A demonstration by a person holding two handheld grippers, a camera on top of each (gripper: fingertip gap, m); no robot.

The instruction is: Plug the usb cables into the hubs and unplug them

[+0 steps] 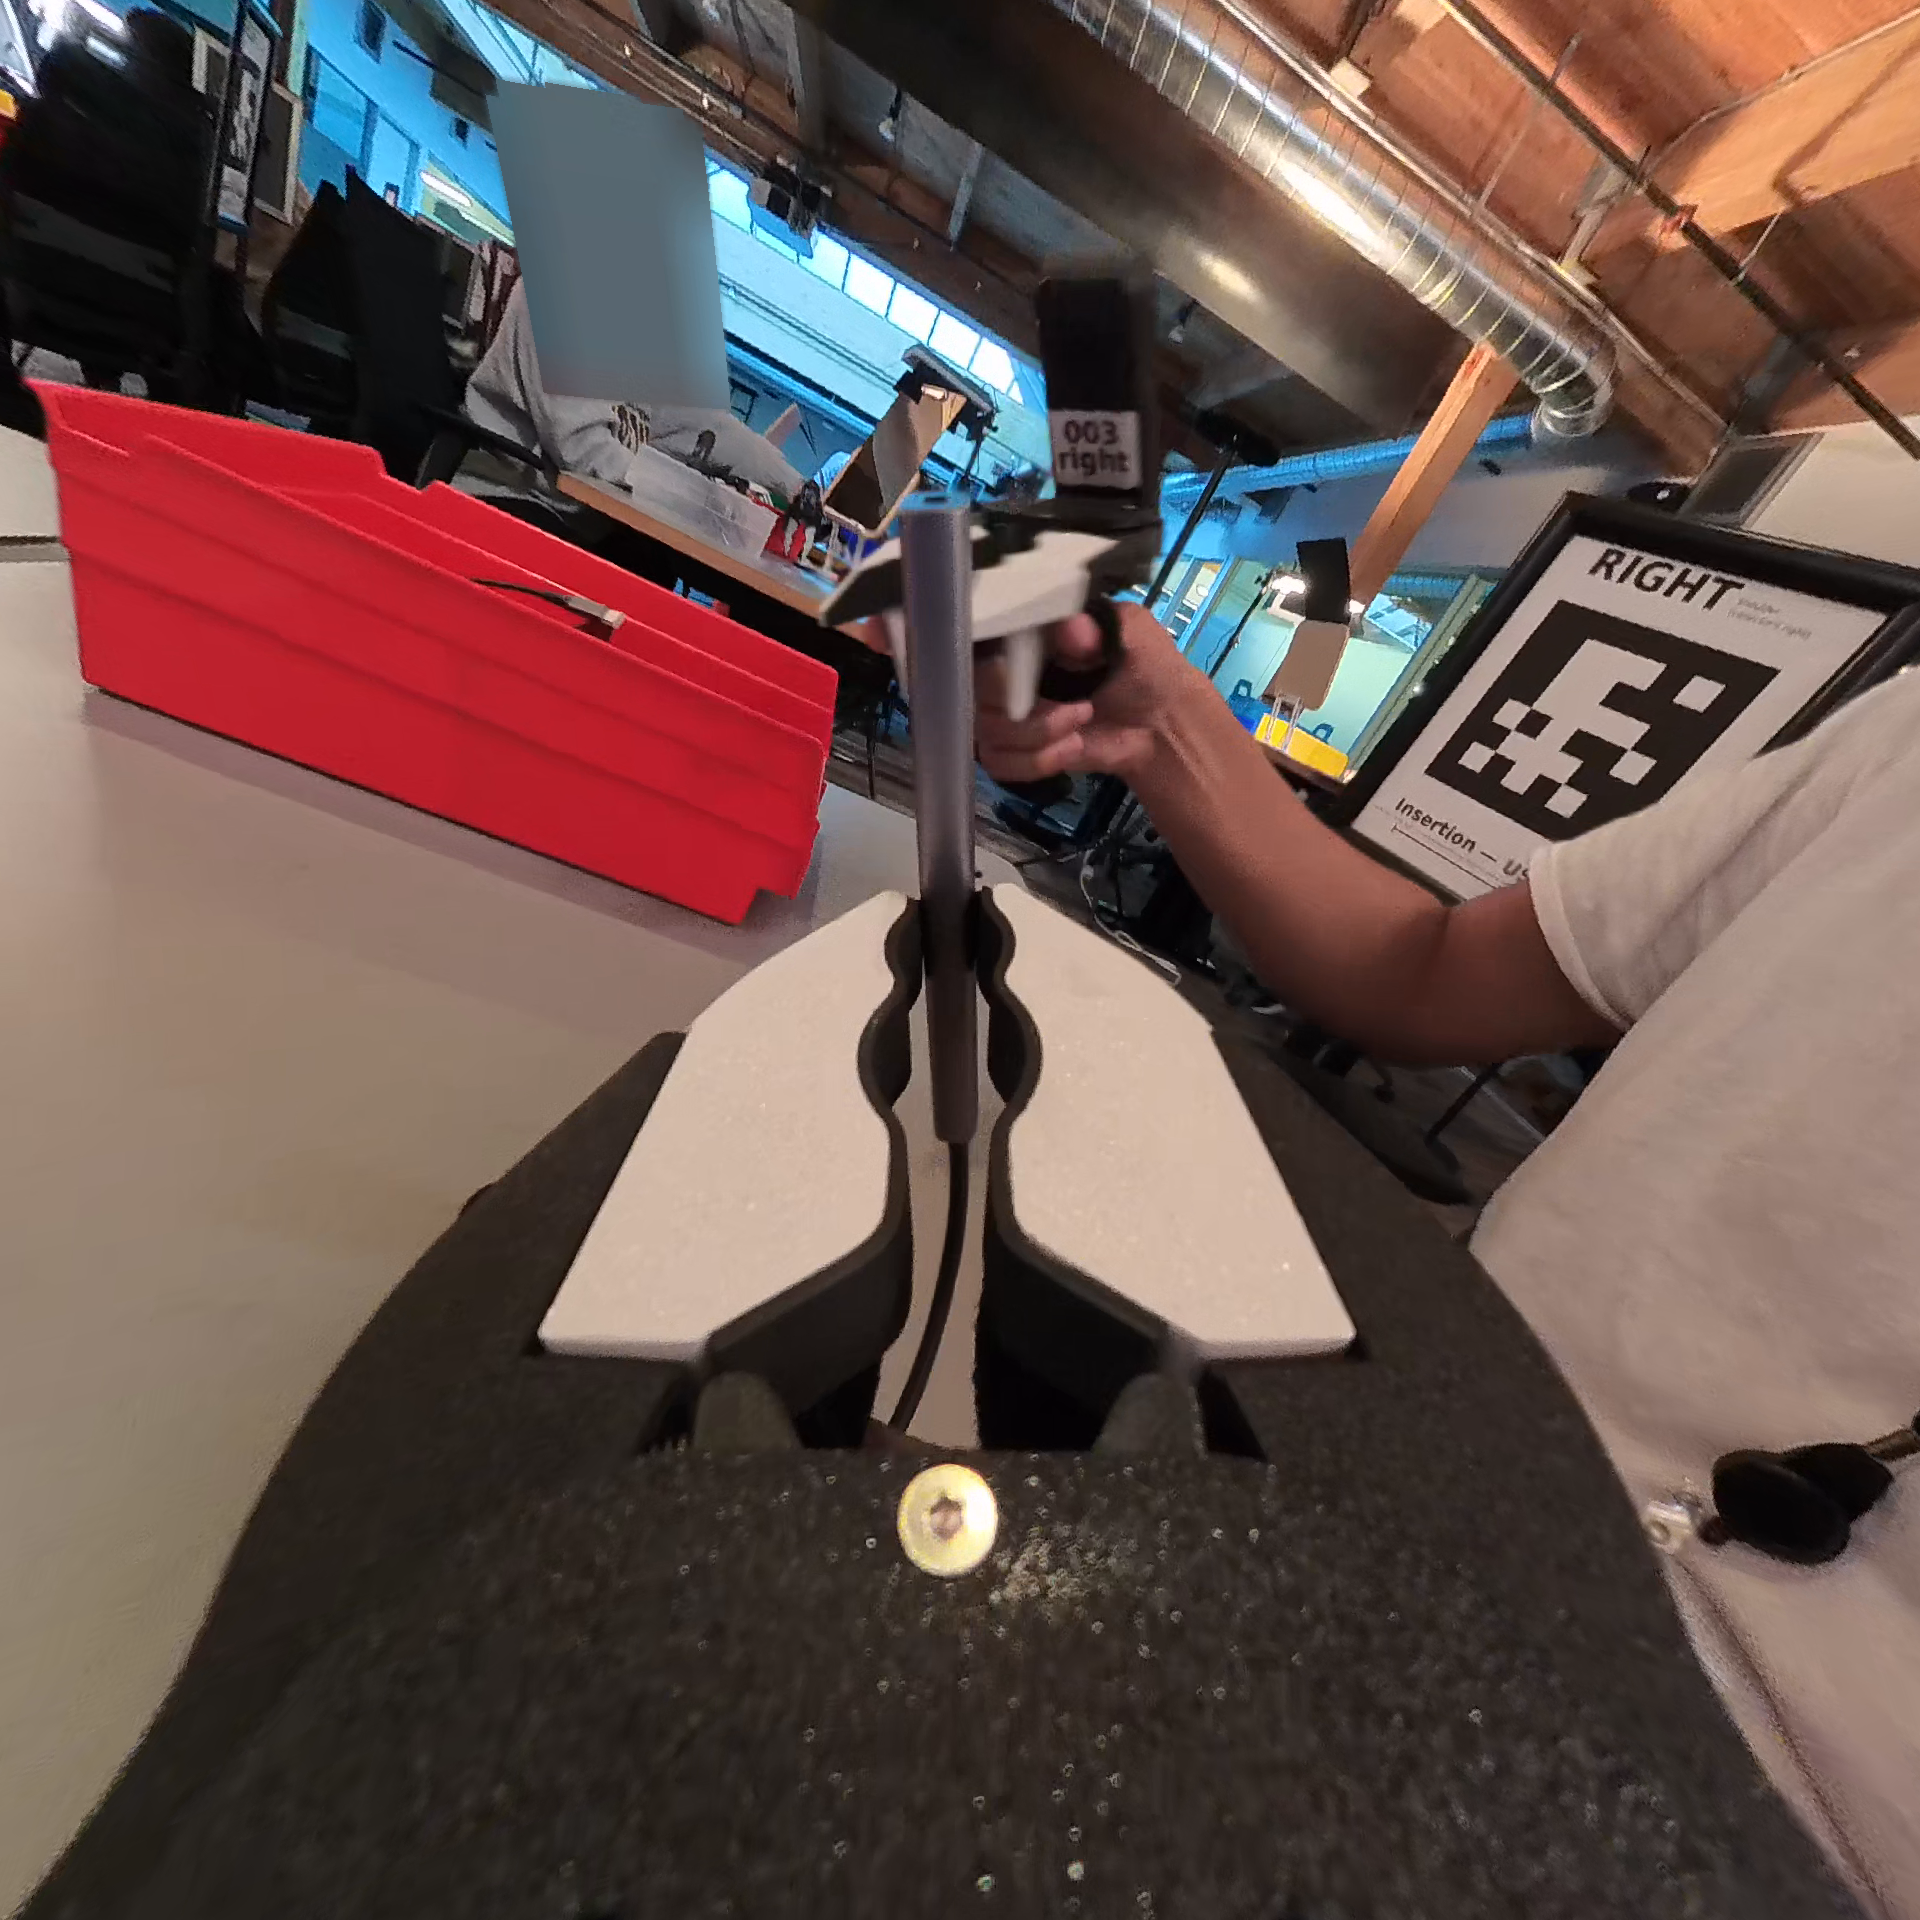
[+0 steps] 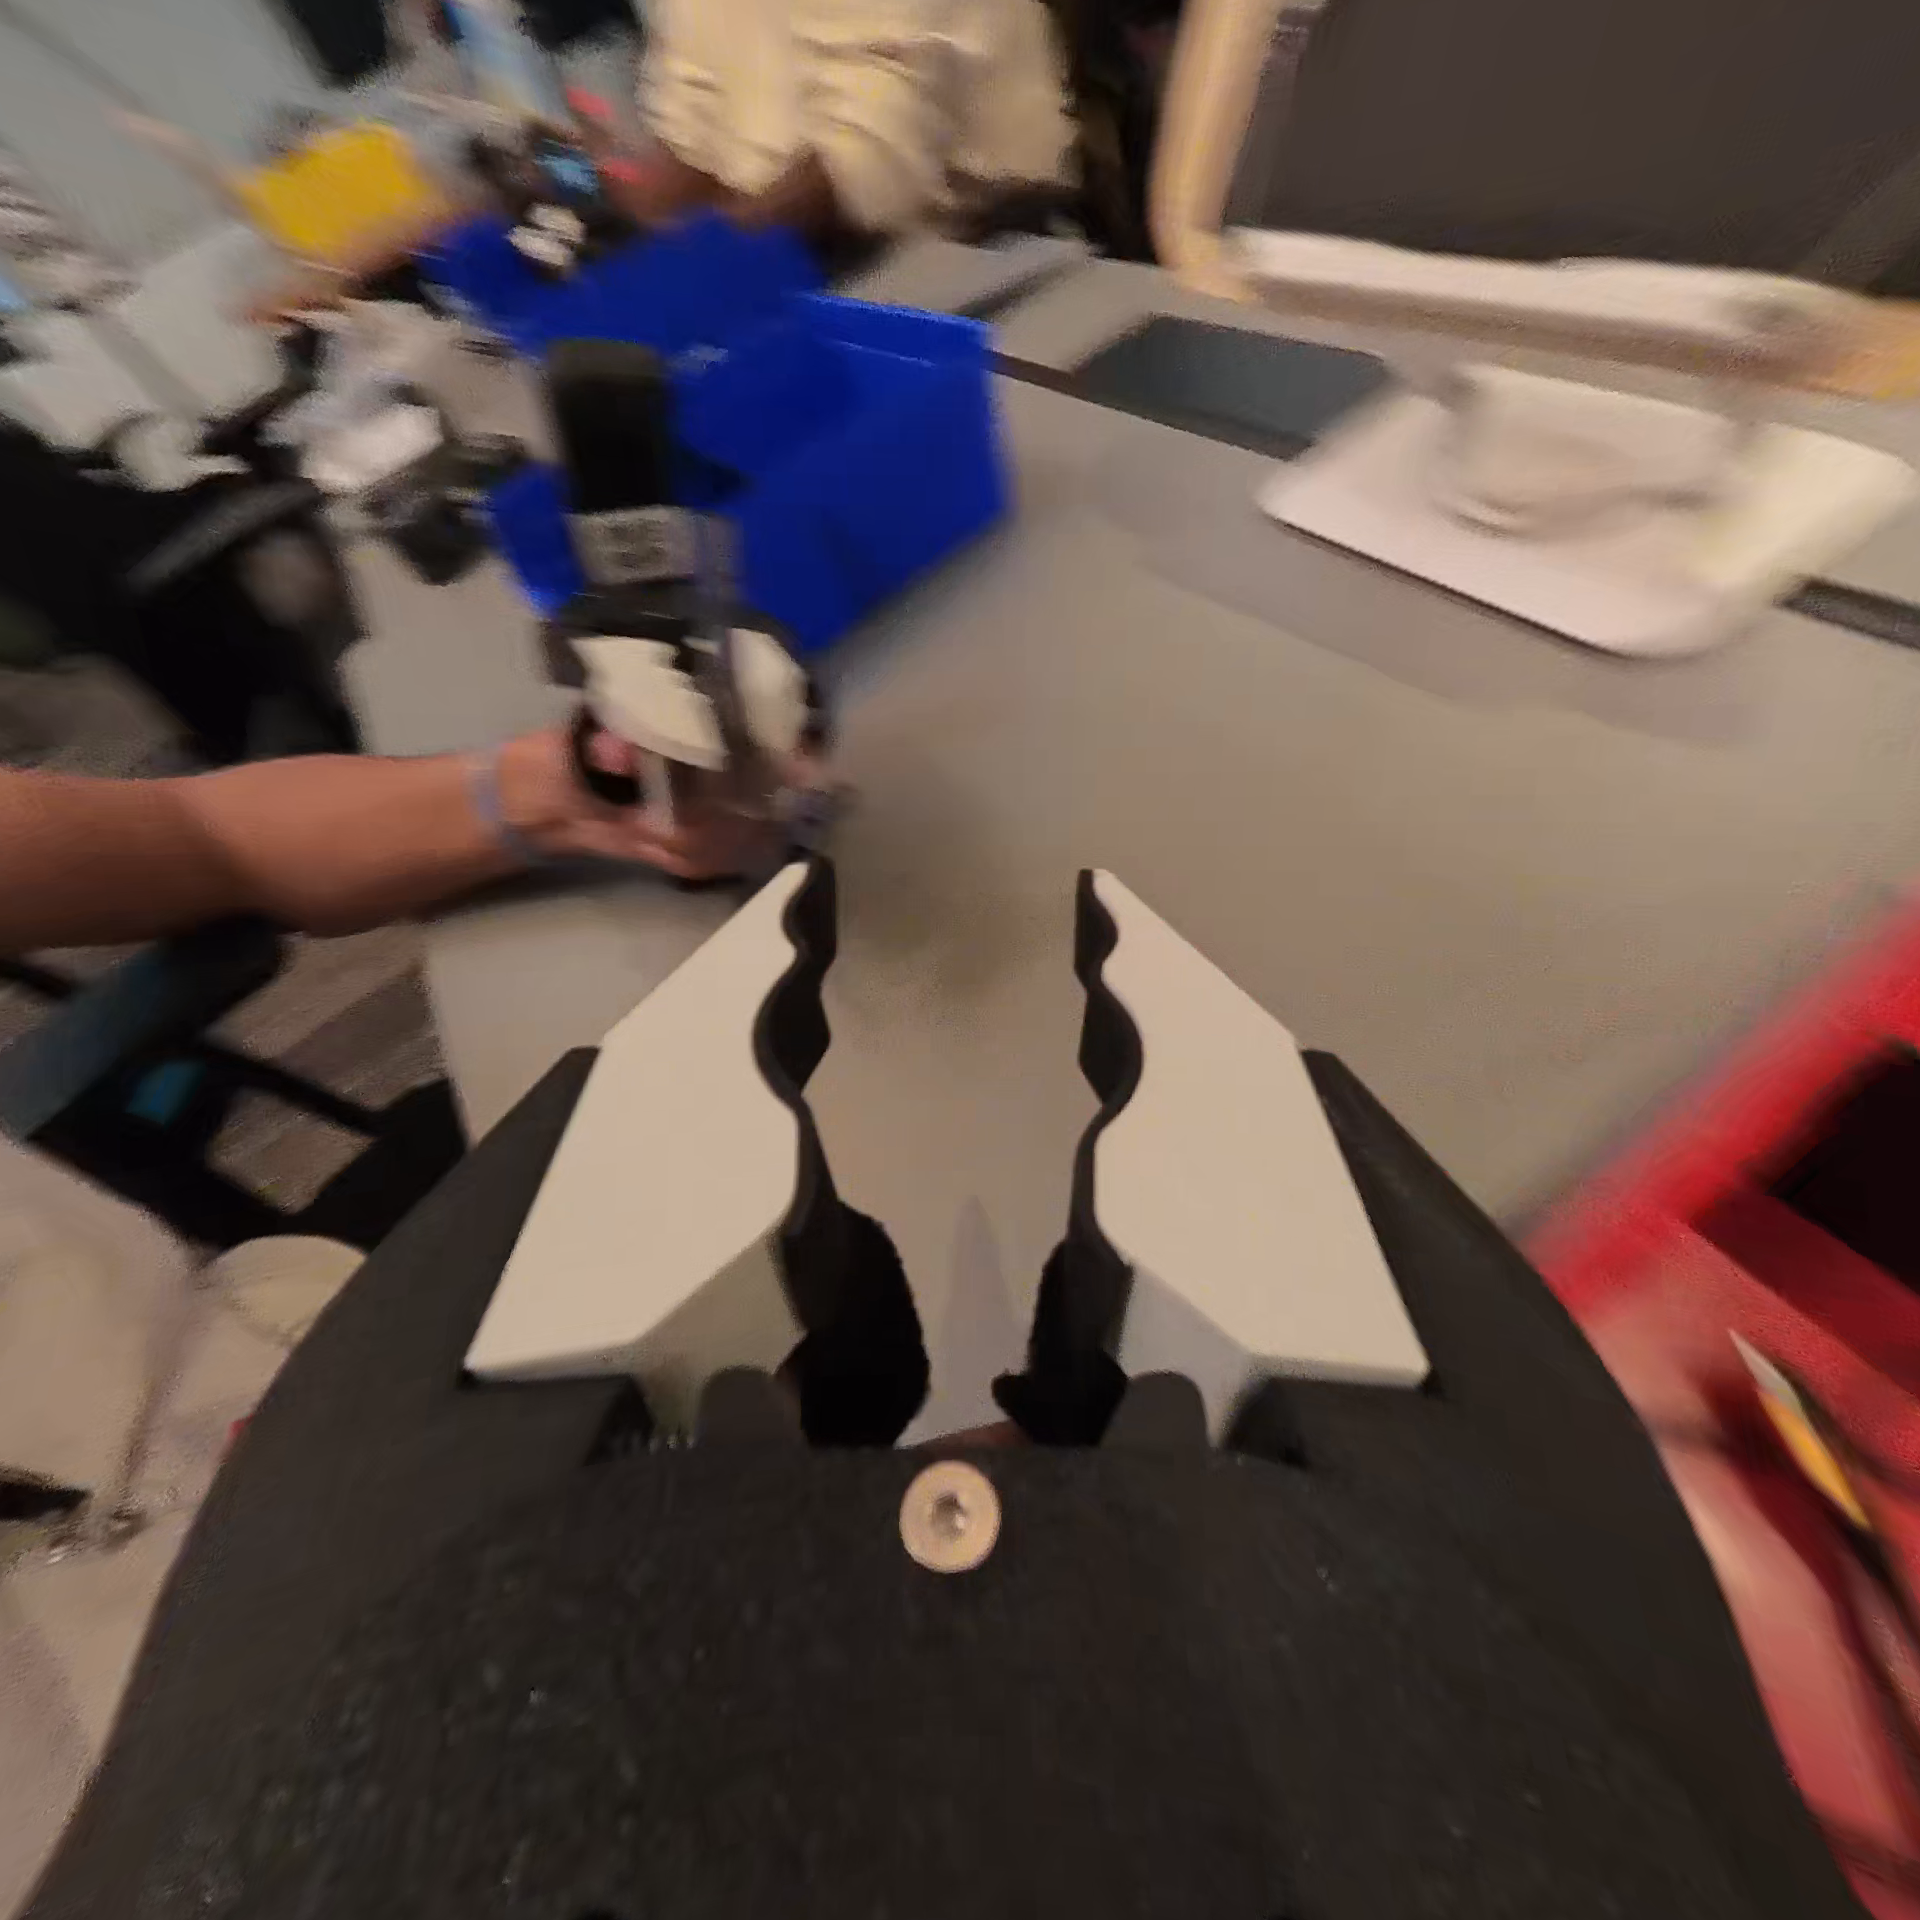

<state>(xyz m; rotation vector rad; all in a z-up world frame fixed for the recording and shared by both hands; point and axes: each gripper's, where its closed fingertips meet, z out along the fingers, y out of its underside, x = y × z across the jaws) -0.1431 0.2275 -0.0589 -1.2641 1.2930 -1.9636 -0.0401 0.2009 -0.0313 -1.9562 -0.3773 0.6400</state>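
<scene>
Grey desk [image 1: 260, 1039] lies under both grippers. Left gripper [image 1: 948, 914] has its fingers [image 1: 790, 1122] clamped narrow on one slim grey stick [image 1: 938, 727] with a black cord trailing back. Right gripper [image 2: 954, 883] is spread wide, empty — well apart. One red bin [image 1: 436, 665] sits left beyond the fingers; one blue bin [image 2: 831, 457] farther off.

My left view sharp, evenly lit; blue daylight glows through far windows [image 1: 914, 301], soft glare on ceiling duct [image 1: 1351, 187]. Strong fisheye bending at edges. My right view smeared by motion blur; blue bin [image 2: 810, 457] and red bin [image 2: 1787, 1247] streaked, light dimmer, warmer.
</scene>
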